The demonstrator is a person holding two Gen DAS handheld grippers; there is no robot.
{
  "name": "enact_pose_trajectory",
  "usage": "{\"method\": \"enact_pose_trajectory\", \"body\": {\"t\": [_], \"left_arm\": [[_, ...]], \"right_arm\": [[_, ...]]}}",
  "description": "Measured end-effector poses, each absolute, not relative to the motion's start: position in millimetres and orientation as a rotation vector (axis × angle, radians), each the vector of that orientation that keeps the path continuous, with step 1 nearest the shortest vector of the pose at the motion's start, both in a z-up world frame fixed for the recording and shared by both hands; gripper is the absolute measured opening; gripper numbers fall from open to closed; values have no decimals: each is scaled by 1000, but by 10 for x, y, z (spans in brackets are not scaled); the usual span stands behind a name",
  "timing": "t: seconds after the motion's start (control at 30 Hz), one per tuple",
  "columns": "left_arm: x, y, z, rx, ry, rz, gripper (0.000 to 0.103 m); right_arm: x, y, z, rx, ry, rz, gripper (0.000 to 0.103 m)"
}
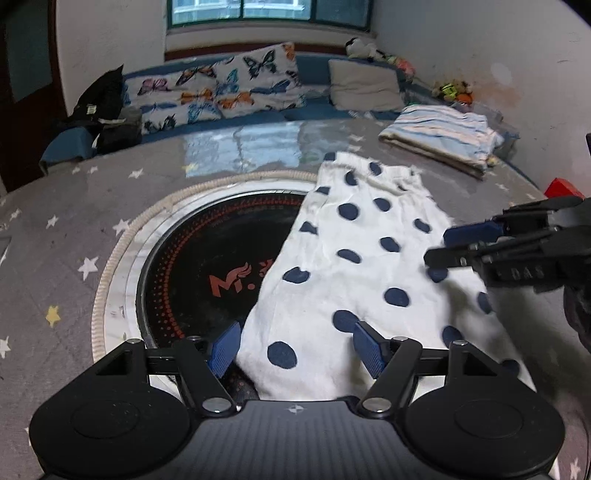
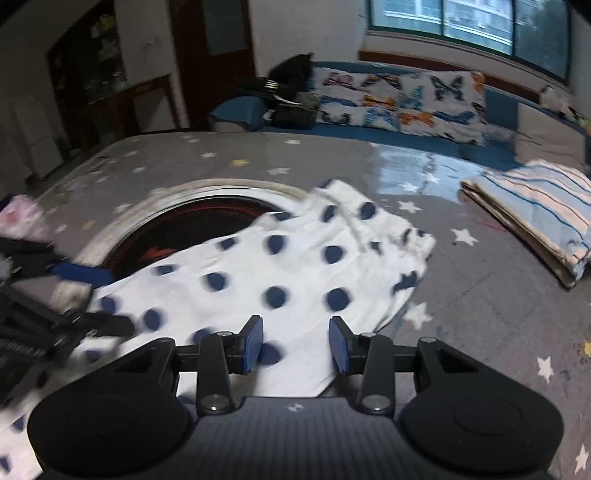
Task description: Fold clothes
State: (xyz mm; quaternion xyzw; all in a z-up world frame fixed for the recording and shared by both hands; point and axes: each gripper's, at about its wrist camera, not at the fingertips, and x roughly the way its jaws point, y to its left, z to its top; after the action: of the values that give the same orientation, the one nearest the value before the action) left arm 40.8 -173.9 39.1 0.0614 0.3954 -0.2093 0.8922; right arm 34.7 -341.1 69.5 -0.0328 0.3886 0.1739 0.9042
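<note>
- Left claw (image 1: 295, 347): spread wide, empty, over the near hem of the dotted garment (image 1: 369, 258).
- Right claw (image 2: 295, 345): jaws apart, empty, above the same cloth.
- Dotted garment: flat, overlapping the bench's round hob (image 1: 207, 269); a single-layer pinch could drag it askew.
- Striped folded pile (image 1: 439, 134): far right corner of the bench.

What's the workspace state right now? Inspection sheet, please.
Surface: table under a grey star-print cover, glossy with window glare; round black cooktop inset at centre.
Job's things: white polka-dot garment spread flat, one edge overlapping the cooktop; folded striped cloth at the far right.
Clutter: red object at the right edge; pink item, blurred.
Grippers: left gripper open, over the garment's near edge; right gripper open, over the garment.
Cables: nothing seen.
Surroundings: blue sofa with butterfly pillows, beige pillow, dark bag, window.
</note>
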Motion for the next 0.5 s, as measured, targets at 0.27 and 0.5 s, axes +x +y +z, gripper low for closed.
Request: {"method": "enact_pose_trajectory", "body": {"t": [0.27,0.5], "left_arm": [[122,-1688,376,152,804,-496,69],[-27,-1619,229,197,786,-480,72]], "right_arm": [[-350,-3123,732,-133,799,575,40],[-880,-2950,598,-231,783,651,40]]}}
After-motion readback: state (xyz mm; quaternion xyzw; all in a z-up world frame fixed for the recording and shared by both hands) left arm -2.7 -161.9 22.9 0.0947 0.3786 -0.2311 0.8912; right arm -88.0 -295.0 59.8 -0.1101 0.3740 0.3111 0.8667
